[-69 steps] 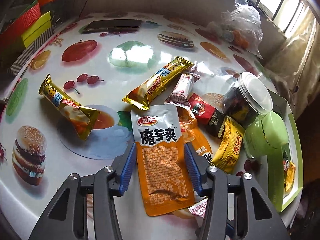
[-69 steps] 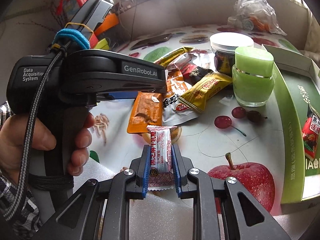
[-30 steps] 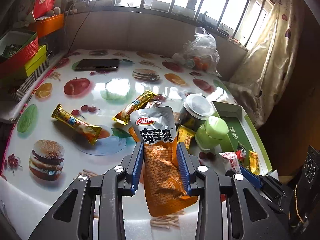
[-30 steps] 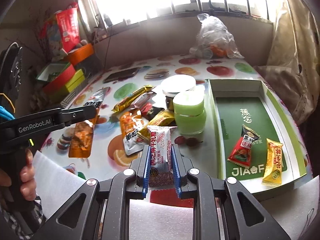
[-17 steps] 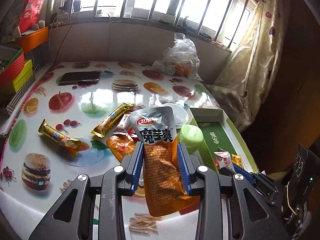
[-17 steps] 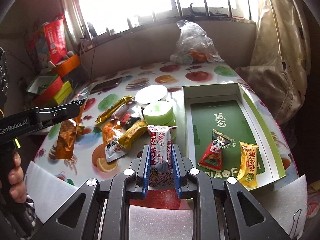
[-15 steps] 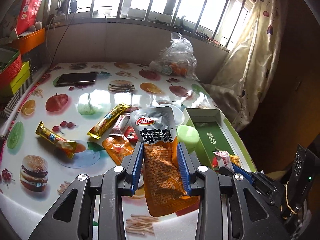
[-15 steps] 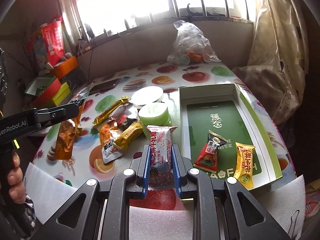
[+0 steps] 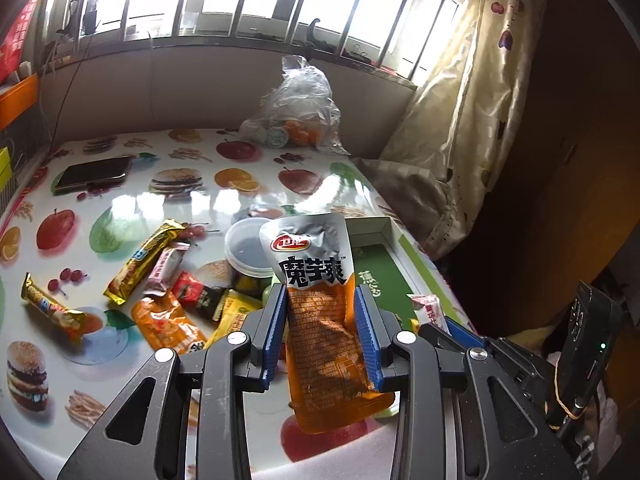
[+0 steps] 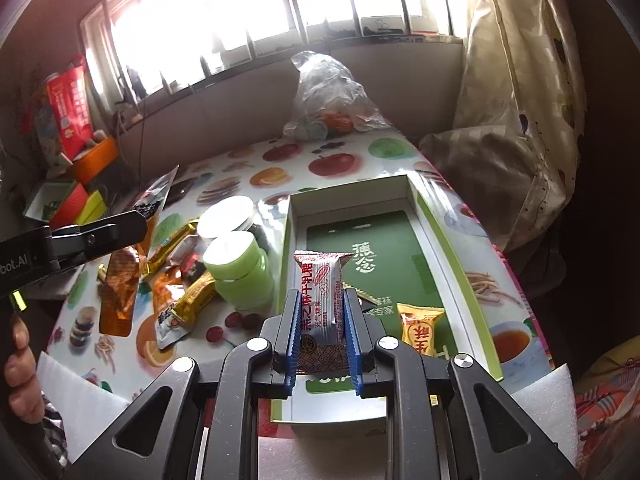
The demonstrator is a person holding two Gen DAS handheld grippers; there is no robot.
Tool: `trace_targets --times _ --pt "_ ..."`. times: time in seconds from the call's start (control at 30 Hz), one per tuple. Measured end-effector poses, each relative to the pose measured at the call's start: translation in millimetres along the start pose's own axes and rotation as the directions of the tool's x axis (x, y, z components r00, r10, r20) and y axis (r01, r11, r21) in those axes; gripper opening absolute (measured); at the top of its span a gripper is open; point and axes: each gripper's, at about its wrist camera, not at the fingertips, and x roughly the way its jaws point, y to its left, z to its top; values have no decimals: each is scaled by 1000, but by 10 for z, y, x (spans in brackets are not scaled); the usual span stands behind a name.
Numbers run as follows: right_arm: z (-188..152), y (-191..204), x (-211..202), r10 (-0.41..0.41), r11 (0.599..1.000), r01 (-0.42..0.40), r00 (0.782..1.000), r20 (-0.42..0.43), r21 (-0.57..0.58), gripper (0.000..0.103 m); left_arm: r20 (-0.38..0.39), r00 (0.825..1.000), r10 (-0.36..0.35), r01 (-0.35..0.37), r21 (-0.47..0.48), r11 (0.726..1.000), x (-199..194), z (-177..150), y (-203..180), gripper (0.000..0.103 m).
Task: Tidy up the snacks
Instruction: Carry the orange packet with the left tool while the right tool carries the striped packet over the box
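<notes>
Candy (image 10: 322,308): held upright in the right gripper (image 10: 322,336), jaws closed on it, above the box (image 10: 472,280).
Pouch (image 9: 320,312): clamped in the left gripper (image 9: 320,336), over the bench (image 9: 120,208) beside the box.
Advice: lower the candy onto bare green floor clear of the yellow packet (image 10: 418,326), then release; bring the pouch in afterwards.
Risk: the grippers may crowd each other.
</notes>
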Motion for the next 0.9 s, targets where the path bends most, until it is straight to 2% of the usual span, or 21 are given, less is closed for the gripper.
trace_targets --times 0.2,0.4,0.67,0.9 --pt "32 -233 55 -44 999 44 999 -2 26 19 -35 997 -67 68 21 997 207 57 -244 36" --pt "50 -391 220 -80 997 81 996 -37 18 19 -98 991 -93 97 35 995 520 62 -425 36" --pt "63 -462 446 -114 993 112 991 -76 -23 19 -192 978 -76 87 51 995 937 -60 -578 36" --pt "50 -562 543 -146 989 143 985 -89 -43 19 -225 973 -57 72 56 996 1105 -133 -594 37"
